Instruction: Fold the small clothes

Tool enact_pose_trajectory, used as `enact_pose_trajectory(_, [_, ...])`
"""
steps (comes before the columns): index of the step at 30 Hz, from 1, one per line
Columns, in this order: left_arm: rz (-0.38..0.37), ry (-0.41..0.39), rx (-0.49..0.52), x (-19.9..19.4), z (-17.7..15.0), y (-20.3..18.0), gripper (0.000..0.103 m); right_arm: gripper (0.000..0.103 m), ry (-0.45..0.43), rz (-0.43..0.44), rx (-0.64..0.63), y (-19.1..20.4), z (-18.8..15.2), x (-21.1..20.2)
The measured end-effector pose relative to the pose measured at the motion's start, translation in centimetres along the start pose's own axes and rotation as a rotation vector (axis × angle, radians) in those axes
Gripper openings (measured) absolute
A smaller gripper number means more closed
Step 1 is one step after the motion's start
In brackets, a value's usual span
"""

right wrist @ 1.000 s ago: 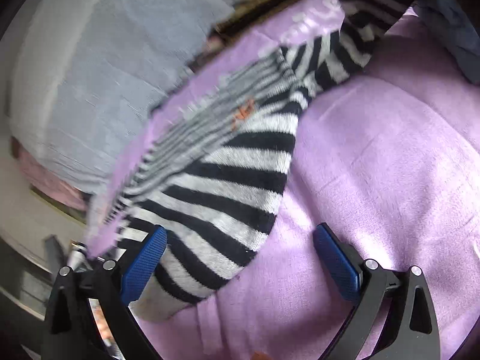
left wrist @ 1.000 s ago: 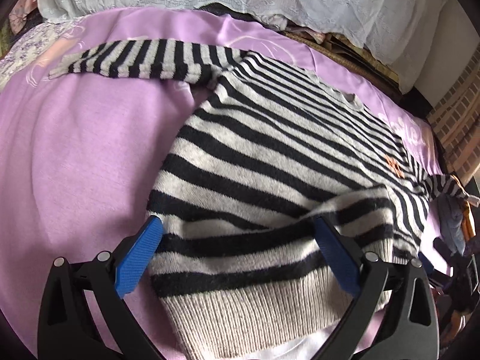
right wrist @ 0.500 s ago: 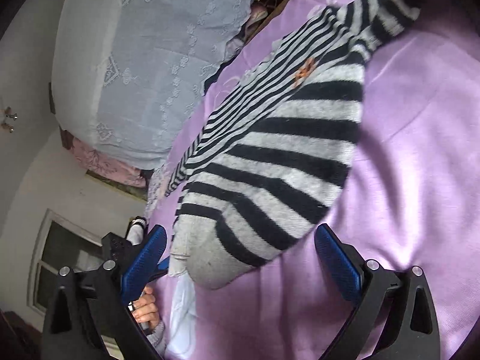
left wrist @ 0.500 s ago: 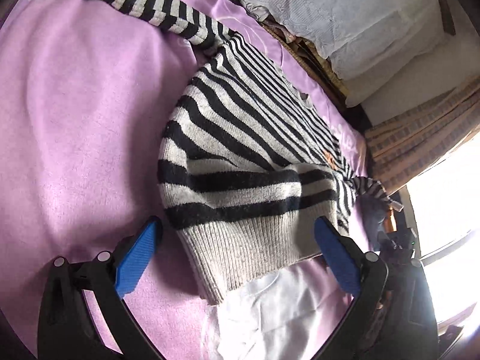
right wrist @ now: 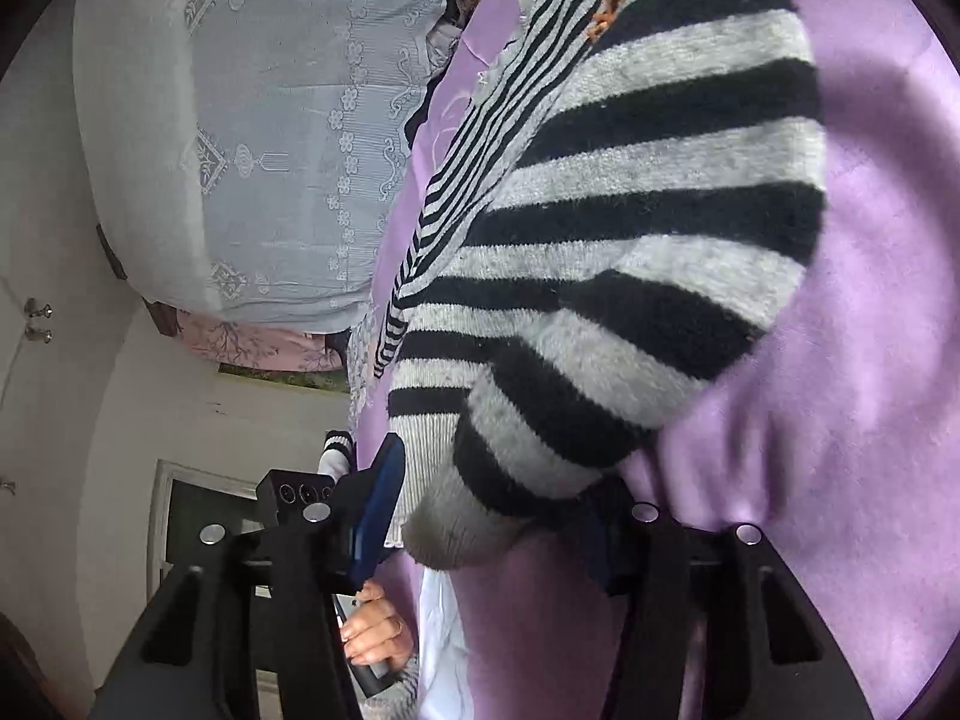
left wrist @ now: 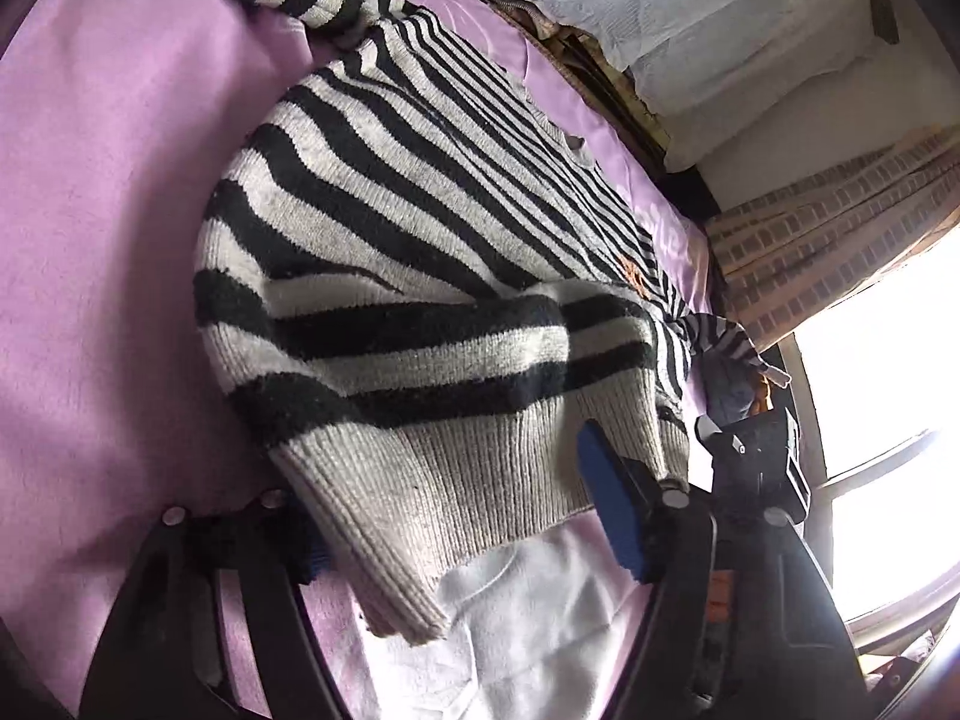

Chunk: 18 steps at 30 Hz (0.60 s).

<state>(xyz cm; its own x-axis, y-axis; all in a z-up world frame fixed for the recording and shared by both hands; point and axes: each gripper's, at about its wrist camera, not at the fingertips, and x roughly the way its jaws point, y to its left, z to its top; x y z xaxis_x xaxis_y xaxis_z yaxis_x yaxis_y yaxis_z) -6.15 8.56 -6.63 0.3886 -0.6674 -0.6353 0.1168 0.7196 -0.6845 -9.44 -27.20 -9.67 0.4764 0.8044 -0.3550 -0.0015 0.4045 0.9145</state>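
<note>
A small black-and-grey striped sweater lies on a purple bedspread, sleeves spread to the far left and right. My left gripper has its jaws partly closed around the ribbed hem, one blue pad under the cloth and one over it. My right gripper likewise straddles the hem's other corner in the right wrist view, where the sweater bulges up. Neither pair of jaws is fully shut.
A white garment lies under the hem near the bed's edge. A grey lace-covered pile sits at the back. A curtain and bright window stand to the right. The other hand shows in the right wrist view.
Both grippers have moved in onto the ribbed hem and their jaws have narrowed around it. The hem has lifted and bunched between the pads.
</note>
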Motion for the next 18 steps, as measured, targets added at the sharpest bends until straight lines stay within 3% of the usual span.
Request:
enact_pose_trajectory(1, [0.012,-0.002,-0.005,0.1,0.1,0.1,0.050,0.036,0.006,-0.032,-0.027,0.2,-0.1,0.4])
enact_pose_trajectory(2, [0.021,0.002,-0.012,0.1,0.2,0.4,0.033,0.020,0.017,-0.057,-0.043,0.4,-0.2,0.7])
enact_pose_trajectory(3, [0.010,0.011,-0.028,0.1,0.2,0.8,0.022,0.016,0.023,-0.071,-0.050,0.3,-0.4,0.7])
enact_pose_trajectory(5, [-0.013,0.008,-0.041,-0.8,0.0,1.1,0.018,0.015,0.034,-0.102,-0.102,1.1,-0.7,-0.5])
enact_pose_trajectory(10, [0.023,0.038,0.063,-2.8,-1.8,-0.3,0.016,0.014,0.112,-0.210,-0.247,3.7,-2.7,-5.9])
enact_pose_trajectory(14, [0.081,0.121,0.070,-1.9,-4.3,0.9,0.007,0.015,0.229,-0.368,-0.249,1.4,-3.9,-5.2])
enact_pose_trajectory(16, [0.036,0.114,0.024,-2.5,-4.5,1.9,0.007,0.015,0.227,-0.340,-0.195,0.7,-3.9,-5.6])
enact_pose_trajectory(18, [0.036,0.085,0.019,-4.0,-4.4,2.1,0.007,0.029,0.225,-0.333,-0.175,1.1,-3.6,-6.8])
